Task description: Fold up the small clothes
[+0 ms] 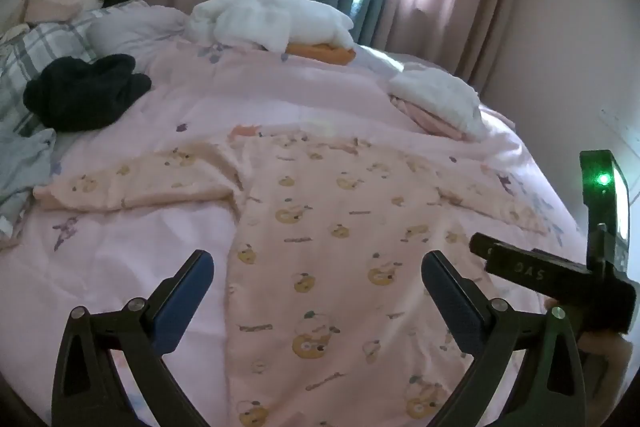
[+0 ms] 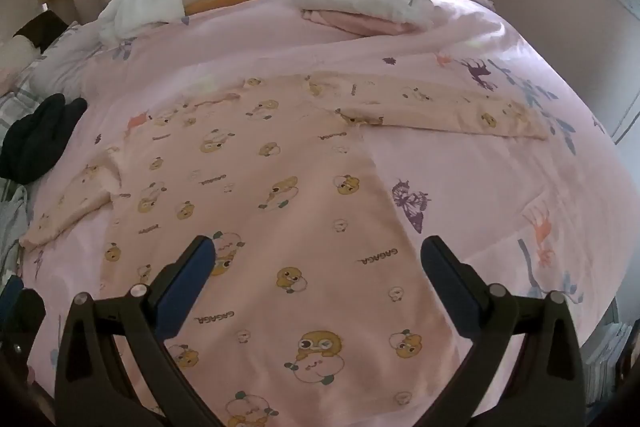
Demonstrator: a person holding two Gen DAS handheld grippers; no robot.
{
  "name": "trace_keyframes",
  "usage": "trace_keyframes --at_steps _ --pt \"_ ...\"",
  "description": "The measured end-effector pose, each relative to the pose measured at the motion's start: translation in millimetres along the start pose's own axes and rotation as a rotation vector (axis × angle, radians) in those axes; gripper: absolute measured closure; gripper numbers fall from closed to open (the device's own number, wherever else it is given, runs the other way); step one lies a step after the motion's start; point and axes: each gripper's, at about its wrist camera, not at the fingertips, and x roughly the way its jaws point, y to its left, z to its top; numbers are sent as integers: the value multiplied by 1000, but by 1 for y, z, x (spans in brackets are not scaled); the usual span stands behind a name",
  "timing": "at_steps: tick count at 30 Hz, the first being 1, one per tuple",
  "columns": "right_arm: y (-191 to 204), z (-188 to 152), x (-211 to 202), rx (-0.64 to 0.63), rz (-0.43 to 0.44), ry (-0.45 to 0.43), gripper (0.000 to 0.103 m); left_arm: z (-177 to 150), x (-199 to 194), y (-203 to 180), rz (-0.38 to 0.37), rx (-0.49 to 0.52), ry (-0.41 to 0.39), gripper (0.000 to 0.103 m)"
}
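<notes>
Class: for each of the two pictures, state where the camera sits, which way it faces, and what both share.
Left wrist: sits on the left gripper, facing down across the bed; open jaws and the right gripper show.
Right wrist: sits on the right gripper, angled down; open jaws show.
Shared: the pink printed top and black garment.

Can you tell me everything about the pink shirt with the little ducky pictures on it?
The pink shirt looks like soft, thin cloth, printed all over with small yellow-brown cartoon animals and the word GAGAGA. It lies spread flat on the pink bed cover, body toward the cameras, both long sleeves stretched out sideways, one a little rumpled. It is not folded yet. Nothing lies on it or holds it; both grippers hover open above its lower part.
</notes>
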Motion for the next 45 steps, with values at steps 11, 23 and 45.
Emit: trace_keyframes --at_steps 11,23,45 --pt "2 0 2 -16 -1 0 0 0 0 -1 14 -8 8 0" --pt "12 -3 1 -59 -26 -49 0 -1 4 3 60 0 2 0" --pt "13 -11 -23 -142 14 -64 1 -3 -18 -10 136 -76 -36 0"
